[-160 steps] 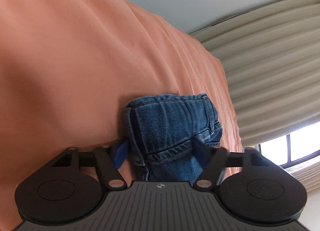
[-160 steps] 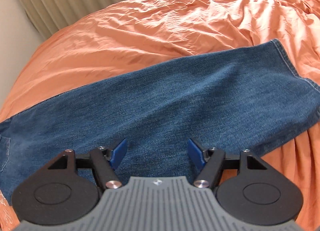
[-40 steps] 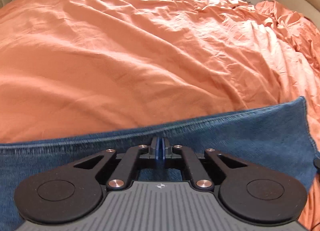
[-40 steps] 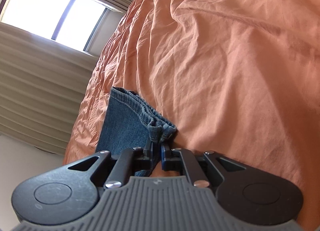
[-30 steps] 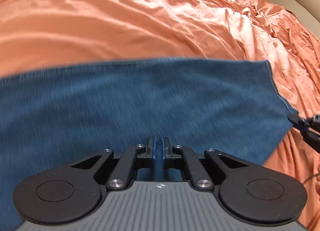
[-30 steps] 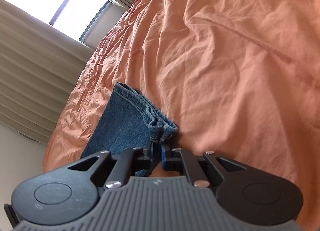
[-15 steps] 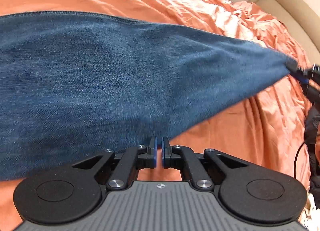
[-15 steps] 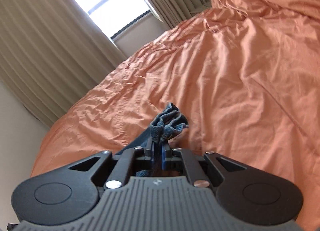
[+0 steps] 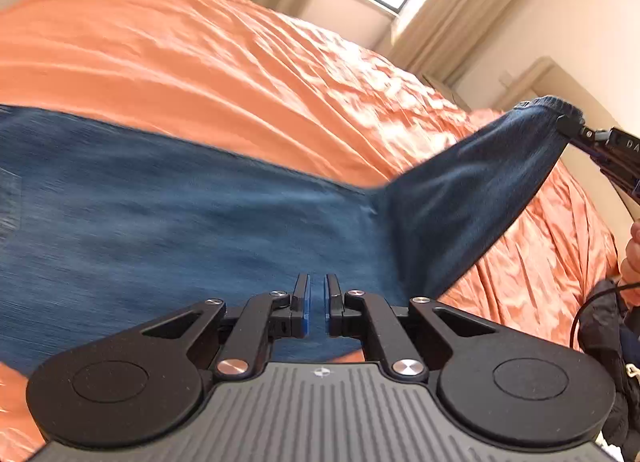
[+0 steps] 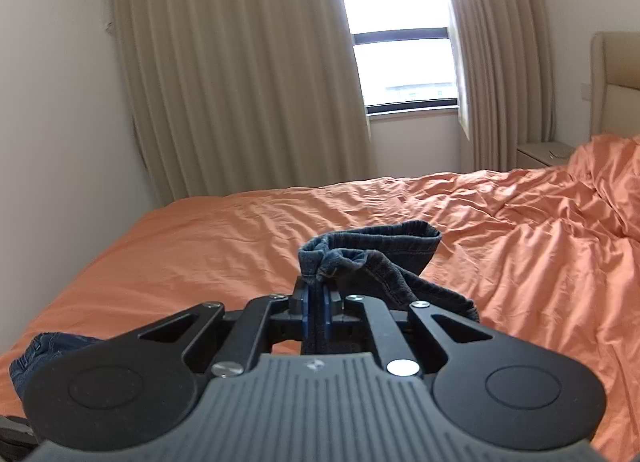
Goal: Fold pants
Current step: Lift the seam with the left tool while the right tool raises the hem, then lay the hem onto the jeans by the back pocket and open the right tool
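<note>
Blue denim pants [image 9: 168,213] lie across the orange bed [image 9: 224,61]. Their leg end rises to the right, where my right gripper [image 9: 576,133] holds the hem in the air. In the right wrist view my right gripper [image 10: 316,302] is shut on the bunched hem [image 10: 368,258], and the waist end [image 10: 36,354] shows at lower left. My left gripper [image 9: 316,302] hovers just over the pants' middle, with its jaws nearly closed, a narrow gap between them and nothing in them.
The orange sheet is rumpled toward the pillows at right [image 10: 600,189]. Beige curtains [image 10: 240,73] and a window [image 10: 404,61] stand behind the bed, with a headboard [image 10: 616,81] and nightstand [image 10: 544,151] at far right. A hand and a black cable [image 9: 600,294] are at the right edge.
My right gripper has lifted the hem high off the bed and tipped upward. My left gripper has let go of the denim, drawn back over the pants, and its jaws have parted slightly.
</note>
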`<state>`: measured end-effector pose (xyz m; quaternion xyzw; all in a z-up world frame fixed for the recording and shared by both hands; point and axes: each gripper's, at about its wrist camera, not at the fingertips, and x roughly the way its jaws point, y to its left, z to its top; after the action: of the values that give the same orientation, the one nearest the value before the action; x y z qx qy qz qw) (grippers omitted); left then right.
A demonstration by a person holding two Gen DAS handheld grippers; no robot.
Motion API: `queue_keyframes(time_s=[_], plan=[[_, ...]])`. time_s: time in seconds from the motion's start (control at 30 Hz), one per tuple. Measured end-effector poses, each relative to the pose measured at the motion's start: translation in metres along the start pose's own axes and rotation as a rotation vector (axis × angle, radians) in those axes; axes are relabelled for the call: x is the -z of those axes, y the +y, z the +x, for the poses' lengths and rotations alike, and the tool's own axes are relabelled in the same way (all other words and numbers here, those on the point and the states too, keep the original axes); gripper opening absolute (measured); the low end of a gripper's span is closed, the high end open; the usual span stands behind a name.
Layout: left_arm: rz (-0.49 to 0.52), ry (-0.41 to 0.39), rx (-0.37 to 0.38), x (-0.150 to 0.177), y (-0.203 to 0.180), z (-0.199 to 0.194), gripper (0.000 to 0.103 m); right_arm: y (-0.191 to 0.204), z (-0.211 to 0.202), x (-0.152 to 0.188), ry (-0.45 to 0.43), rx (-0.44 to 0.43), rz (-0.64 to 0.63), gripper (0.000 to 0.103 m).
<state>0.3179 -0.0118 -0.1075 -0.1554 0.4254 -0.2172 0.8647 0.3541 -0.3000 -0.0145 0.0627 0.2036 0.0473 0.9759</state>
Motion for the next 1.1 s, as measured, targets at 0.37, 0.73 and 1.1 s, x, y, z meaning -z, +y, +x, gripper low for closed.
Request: queue_keyframes(time_s=[0.37,0.73,1.1], plan=[[-0.162,-0.080,-0.044,-0.004,0.101,-0.058,0.005,0.172,0.097,0.102,0.269,-0.168,-0.137,0.002],[-0.271,-0.027,0.052,0.017,0.147,-0.046,0.030,0.199,0.139,0.201,0.544,-0.233,-0.158,0.026],[-0.283,0.003,0.108,-0.001,0.137,0.001,0.038,0.138,0.114,0.166,0.462,-0.205,-0.167,0.030]])
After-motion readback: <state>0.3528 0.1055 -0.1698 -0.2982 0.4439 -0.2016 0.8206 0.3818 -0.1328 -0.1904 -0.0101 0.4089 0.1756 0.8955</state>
